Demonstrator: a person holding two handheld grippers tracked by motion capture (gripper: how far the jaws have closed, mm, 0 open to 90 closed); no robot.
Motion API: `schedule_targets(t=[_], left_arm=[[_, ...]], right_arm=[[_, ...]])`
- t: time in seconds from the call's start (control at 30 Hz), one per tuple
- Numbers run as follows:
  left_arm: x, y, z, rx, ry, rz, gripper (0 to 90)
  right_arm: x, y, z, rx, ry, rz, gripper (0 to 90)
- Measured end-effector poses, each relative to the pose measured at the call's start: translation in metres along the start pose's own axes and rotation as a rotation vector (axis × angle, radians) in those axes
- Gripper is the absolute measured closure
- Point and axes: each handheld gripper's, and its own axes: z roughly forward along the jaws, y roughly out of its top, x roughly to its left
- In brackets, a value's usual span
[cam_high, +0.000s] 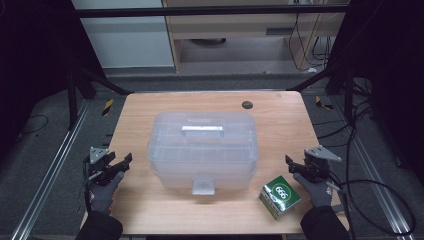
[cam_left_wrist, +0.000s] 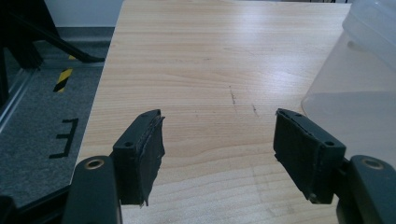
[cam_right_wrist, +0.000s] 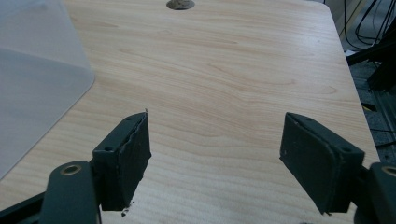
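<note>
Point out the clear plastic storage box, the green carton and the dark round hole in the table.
Clear plastic storage box (cam_high: 202, 150), high view, lid top.
Green carton (cam_high: 280, 196), high view, top face.
Dark round hole (cam_high: 247, 105), high view, centre.

Clear lidded bin (cam_high: 202, 150) and green box (cam_high: 280, 196) on table (cam_high: 150, 115).

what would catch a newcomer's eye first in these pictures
Probably the big translucent plastic storage box, lid closed, in the middle of the wooden table. Next, the small green carton near the table's front right corner, and the open left gripper and right gripper flanking the box.
</note>
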Motion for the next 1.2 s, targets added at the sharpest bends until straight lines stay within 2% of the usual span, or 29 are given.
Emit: schedule_targets(t=[0.23, 0.37, 0.47, 0.5, 0.57, 0.87, 1.0, 1.17, 1.2], left_arm=[[-0.007, 0.009, -0.011, -0.035, -0.027, 0.036, 31.2], [-0.007, 0.019, -0.018, -0.067, -0.052, 0.045, 30.8], [-0.007, 0.024, -0.021, -0.079, -0.061, 0.055, 30.8], [-0.006, 0.029, -0.025, -0.088, -0.054, 0.077, 30.7], [-0.004, 0.033, -0.027, -0.101, -0.065, 0.070, 30.4], [-0.003, 0.049, -0.034, -0.112, -0.122, 0.101, 28.0], [-0.001, 0.068, -0.041, -0.133, -0.153, 0.132, 26.9], [-0.006, 0.090, -0.049, -0.152, -0.168, 0.184, 25.8], [-0.006, 0.090, -0.049, -0.152, -0.168, 0.184, 25.5]], right_arm=[[-0.001, 0.004, -0.009, -0.020, 0.041, 0.011, 25.4], [0.003, 0.007, -0.011, -0.021, 0.050, -0.031, 26.1], [0.005, 0.009, -0.012, -0.024, 0.062, -0.037, 26.7], [0.007, 0.012, -0.013, -0.027, 0.078, -0.043, 26.9], [0.008, 0.013, -0.013, -0.033, 0.081, -0.048, 27.0], [0.009, 0.018, -0.018, -0.041, 0.092, -0.042, 27.3], [0.011, 0.020, -0.020, -0.045, 0.105, -0.050, 27.1], [0.013, 0.021, -0.020, -0.036, 0.109, -0.062, 26.9], [0.013, 0.021, -0.020, -0.036, 0.109, -0.062, 26.9]])
